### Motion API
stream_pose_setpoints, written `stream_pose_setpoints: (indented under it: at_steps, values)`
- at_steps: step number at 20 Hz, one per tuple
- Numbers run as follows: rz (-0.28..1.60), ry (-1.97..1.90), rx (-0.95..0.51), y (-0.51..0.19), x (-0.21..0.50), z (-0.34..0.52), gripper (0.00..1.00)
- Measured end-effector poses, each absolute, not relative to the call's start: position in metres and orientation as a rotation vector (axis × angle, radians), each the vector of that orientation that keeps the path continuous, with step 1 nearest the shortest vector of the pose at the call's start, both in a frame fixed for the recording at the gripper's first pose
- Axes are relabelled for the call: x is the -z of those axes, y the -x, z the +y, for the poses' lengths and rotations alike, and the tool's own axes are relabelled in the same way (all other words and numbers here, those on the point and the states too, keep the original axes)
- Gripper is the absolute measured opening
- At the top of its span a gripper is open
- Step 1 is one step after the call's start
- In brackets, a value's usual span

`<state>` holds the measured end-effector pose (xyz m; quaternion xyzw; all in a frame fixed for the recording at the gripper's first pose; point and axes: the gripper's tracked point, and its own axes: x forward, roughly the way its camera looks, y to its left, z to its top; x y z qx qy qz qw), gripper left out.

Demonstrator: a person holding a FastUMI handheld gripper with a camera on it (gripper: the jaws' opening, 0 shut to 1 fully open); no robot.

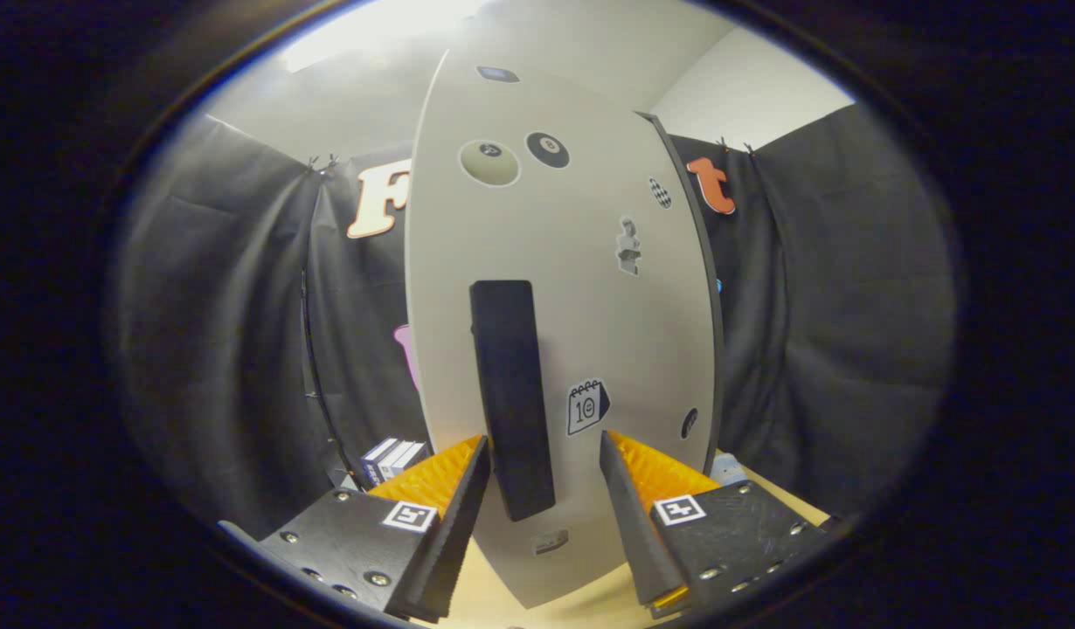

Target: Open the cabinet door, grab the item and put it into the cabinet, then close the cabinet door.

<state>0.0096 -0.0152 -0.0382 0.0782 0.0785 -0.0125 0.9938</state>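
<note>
Gripper view looks straight at the cabinet door (581,262), pale and dotted with stickers, standing on the table (502,603). Its dark upright handle (509,393) reaches down between the fingers (454,507) of the gripper (544,454), which are spread apart, neither visibly pressing it. A small striped box (393,459) lies left of the cabinet, beyond the left finger.

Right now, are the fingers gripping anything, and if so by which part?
Nothing is held. The gripper is open, its fingers either side of the lower end of the cabinet door's black handle, not pressing on it.
</note>
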Motion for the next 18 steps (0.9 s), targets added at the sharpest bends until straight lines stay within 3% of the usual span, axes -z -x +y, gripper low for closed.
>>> stream_pose_setpoints:
  at_steps: [18]
  values:
    - [0.148,-0.209,-0.024,-0.105,0.062,0.051,0.77]
